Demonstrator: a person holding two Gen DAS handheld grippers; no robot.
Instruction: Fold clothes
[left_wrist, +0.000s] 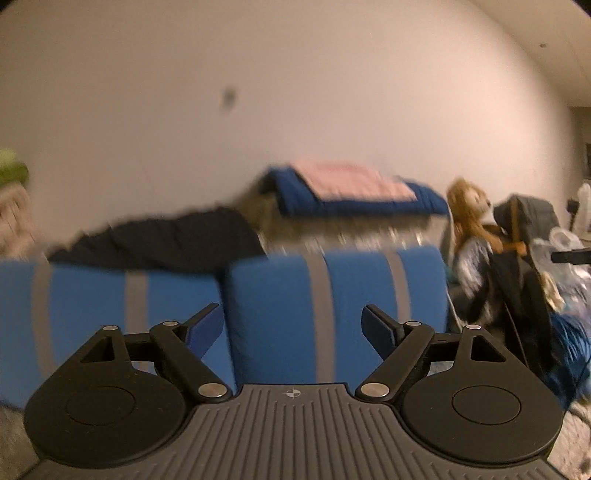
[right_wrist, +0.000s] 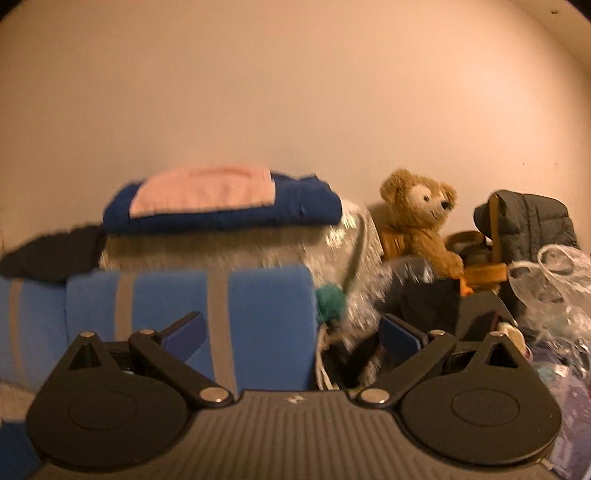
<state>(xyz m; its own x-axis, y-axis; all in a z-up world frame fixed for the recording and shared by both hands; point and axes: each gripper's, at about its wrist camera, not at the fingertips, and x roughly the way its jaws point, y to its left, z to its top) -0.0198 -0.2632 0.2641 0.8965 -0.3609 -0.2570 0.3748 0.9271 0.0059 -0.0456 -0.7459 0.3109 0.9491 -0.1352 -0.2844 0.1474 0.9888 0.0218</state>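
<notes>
A folded dark blue garment with a folded pink garment on top sits on a pale pile against the wall; both also show in the right wrist view, the blue one and the pink one. A black garment lies loose on top of blue cushions with grey stripes, and shows at the left of the right wrist view. My left gripper is open and empty in front of the cushions. My right gripper is open and empty, near the cushion's right edge.
A brown teddy bear sits against the wall, right of the pile. A dark grey puffer jacket, a wicker basket and clear plastic bags crowd the right side. A bare wall rises behind.
</notes>
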